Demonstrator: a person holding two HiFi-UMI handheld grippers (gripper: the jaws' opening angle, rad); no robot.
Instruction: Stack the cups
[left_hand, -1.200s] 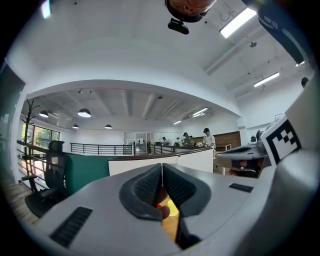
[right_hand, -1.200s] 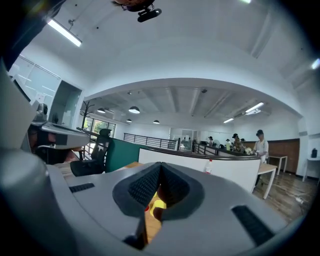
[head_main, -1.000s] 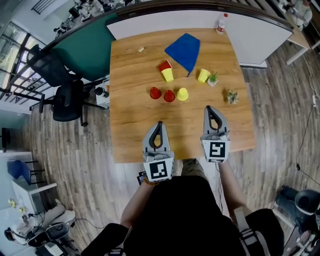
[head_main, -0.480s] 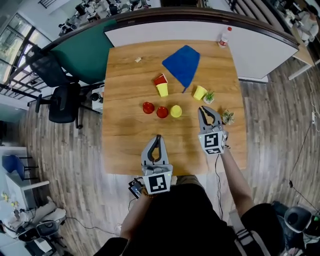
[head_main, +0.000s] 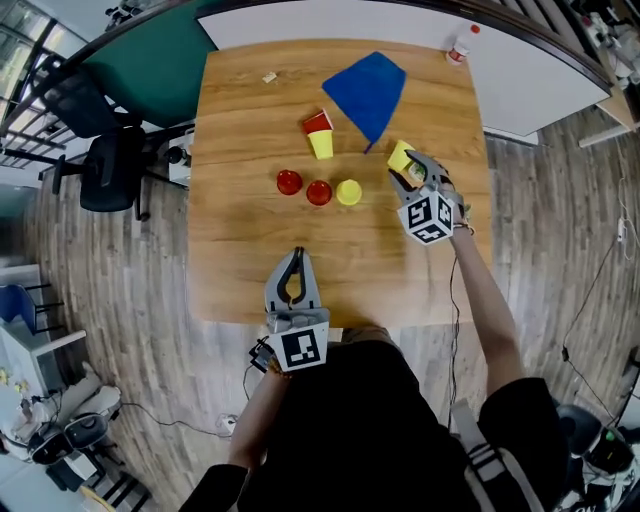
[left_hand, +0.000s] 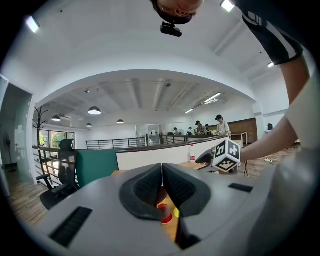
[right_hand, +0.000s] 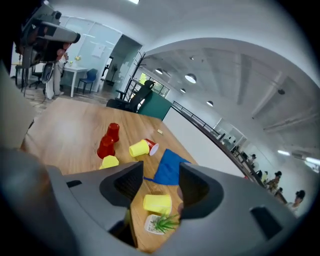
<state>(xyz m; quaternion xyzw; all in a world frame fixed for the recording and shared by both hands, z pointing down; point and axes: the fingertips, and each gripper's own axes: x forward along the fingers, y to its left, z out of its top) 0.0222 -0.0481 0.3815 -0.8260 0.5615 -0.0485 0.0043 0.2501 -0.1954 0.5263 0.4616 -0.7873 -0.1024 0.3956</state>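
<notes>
Several plastic cups lie on the wooden table (head_main: 240, 240). Two red cups (head_main: 289, 181) (head_main: 319, 191) and a yellow one (head_main: 348, 191) stand upside down in a row. A yellow cup (head_main: 320, 146) lies on its side against a red cup (head_main: 316, 122). Another yellow cup (head_main: 400, 154) (right_hand: 157, 203) lies on its side just ahead of my right gripper (head_main: 407, 171) (right_hand: 159, 182). Its jaws are opening with nothing between them. My left gripper (head_main: 296, 262) (left_hand: 162, 172) is shut and empty near the table's front edge.
A blue cloth (head_main: 367, 92) (right_hand: 170, 166) lies at the back of the table. A small potted plant (right_hand: 161, 223) sits just under the right gripper. A bottle (head_main: 459, 48) stands at the far right corner. An office chair (head_main: 105, 175) is left of the table.
My right gripper has moved forward from the table's front edge to the lying yellow cup, and its jaws have parted. The left gripper stays shut near the front edge.
</notes>
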